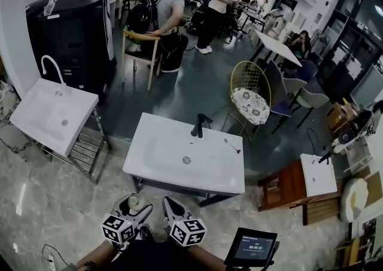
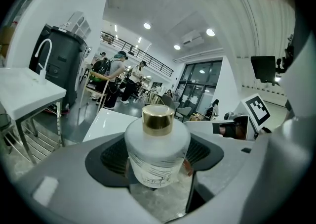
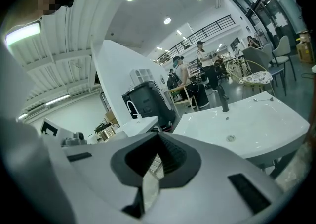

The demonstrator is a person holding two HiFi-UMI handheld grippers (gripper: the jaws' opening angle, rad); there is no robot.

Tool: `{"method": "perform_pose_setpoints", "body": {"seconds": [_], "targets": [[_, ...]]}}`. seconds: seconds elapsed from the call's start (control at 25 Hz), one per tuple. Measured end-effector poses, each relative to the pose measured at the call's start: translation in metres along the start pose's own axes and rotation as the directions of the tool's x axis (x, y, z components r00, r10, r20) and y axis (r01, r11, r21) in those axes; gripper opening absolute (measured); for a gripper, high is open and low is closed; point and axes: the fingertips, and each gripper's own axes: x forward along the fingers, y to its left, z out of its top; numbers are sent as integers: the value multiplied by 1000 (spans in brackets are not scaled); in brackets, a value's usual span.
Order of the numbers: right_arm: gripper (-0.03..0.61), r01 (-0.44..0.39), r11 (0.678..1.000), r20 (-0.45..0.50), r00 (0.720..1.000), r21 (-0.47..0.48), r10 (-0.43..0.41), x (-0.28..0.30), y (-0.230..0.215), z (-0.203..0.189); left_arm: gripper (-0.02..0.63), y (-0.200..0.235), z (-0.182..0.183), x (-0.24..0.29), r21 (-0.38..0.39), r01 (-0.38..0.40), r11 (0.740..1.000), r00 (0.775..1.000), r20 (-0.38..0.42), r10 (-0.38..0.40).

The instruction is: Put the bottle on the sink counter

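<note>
A frosted white bottle (image 2: 158, 151) with a gold cap stands upright between the jaws of my left gripper (image 2: 158, 157), which is shut on it. In the head view the bottle's top (image 1: 133, 202) shows at the tip of the left gripper (image 1: 135, 205), low in the picture, just short of the near edge of the white sink counter (image 1: 161, 159). That counter has a black tap (image 1: 199, 125) at its far side and a drain in the middle. My right gripper (image 1: 171, 206) hangs beside the left one. Its jaws (image 3: 157, 161) are shut with nothing between them, facing the sink counter (image 3: 242, 119).
A second white sink (image 1: 45, 120) with a white tap stands on a metal frame at the left, in front of a black cabinet (image 1: 72, 36). A gold wire chair (image 1: 251, 93) is behind the counter. A wooden table (image 1: 284, 186) and a tablet (image 1: 254, 246) are at the right. People are at the back.
</note>
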Motion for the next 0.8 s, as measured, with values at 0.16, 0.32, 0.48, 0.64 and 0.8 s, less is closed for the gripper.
{"method": "perform_pose_setpoints", "body": {"seconds": [0.16, 0.32, 0.48, 0.64, 0.8], "targets": [[-5, -16, 1000, -5, 1000, -6, 16, 16, 4, 4, 337, 14, 9, 6, 2, -8, 1000, 1000, 12, 8], [-5, -25, 1000, 6, 1000, -9, 25, 30, -3, 14, 337, 21, 17, 18, 4, -8, 1000, 1000, 21, 8], [-5, -41, 999, 12, 999, -7, 41, 45, -11, 24, 337, 24, 18, 29, 4, -10, 1000, 1000, 3, 10], [-5, -71, 997, 14, 997, 0, 71, 61, -20, 35, 337, 32, 28, 45, 15, -30, 999, 1000, 0, 30], [-5, -87, 996, 12, 996, 12, 87, 77, -40, 47, 337, 41, 41, 72, 23, -48, 999, 999, 0, 48]]}}
